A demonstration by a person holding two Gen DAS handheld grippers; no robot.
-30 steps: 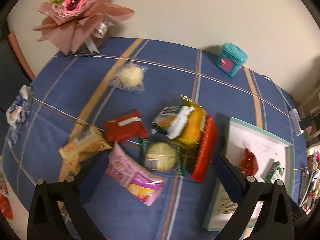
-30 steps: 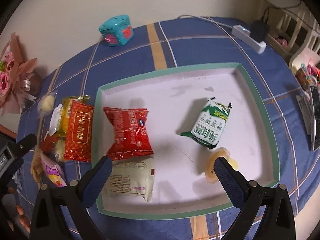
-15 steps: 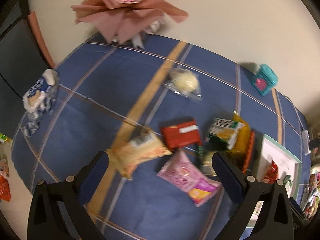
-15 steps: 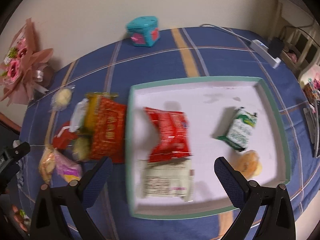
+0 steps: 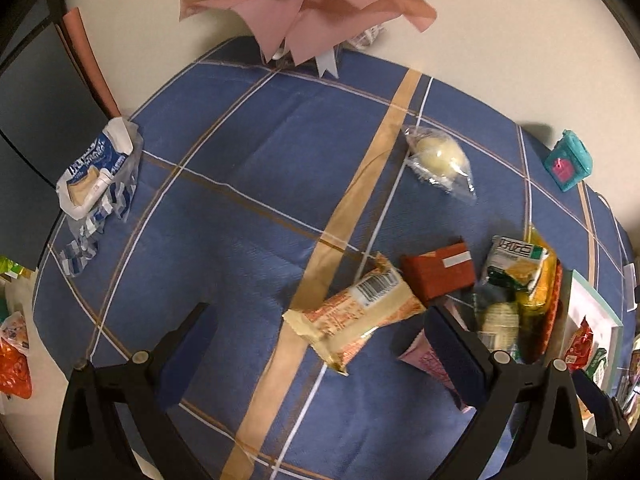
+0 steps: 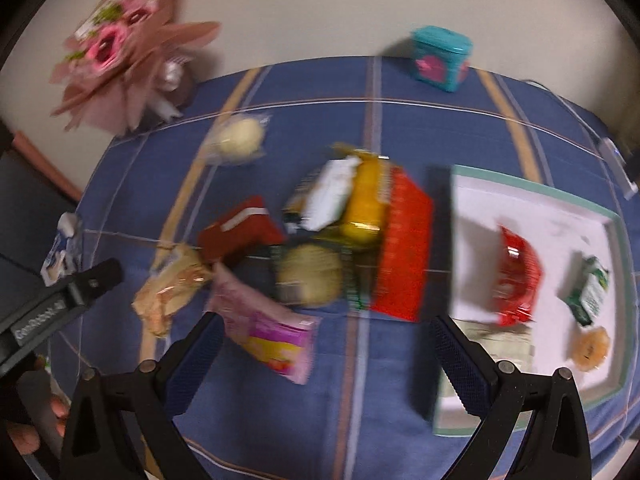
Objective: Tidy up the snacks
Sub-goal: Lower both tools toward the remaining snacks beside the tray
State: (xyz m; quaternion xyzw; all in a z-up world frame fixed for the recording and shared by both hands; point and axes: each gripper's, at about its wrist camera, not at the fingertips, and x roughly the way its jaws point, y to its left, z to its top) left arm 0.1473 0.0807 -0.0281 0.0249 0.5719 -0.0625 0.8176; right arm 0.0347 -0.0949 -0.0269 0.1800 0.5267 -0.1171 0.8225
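Both my views have swung left over the last second, off the tray and onto the loose pile, which I read as one drop-off finished and the next pick starting. My left gripper (image 5: pixel 316 344) hangs spread wide and empty over the blue checked tablecloth (image 5: pixel 248 168), with the beige barcode packet (image 5: pixel 352 316) lying between its fingers, near the cloth's front edge, so that looks like its target. My right gripper (image 6: pixel 326 354) is also wide open and holds nothing; a second ago it framed the tray's contents, and now the pink packet (image 6: pixel 268 332) sits just ahead of it. The white tray (image 6: pixel 576 204), toward the right edge of the cloth, carries a red packet (image 6: pixel 518 276), a green-and-white packet (image 6: pixel 592 296) and two more. The clear-wrapped bun (image 5: pixel 438 160) lies apart toward the far edge, well clear of the heap. The right view is blurred, so I can't judge finer contact.
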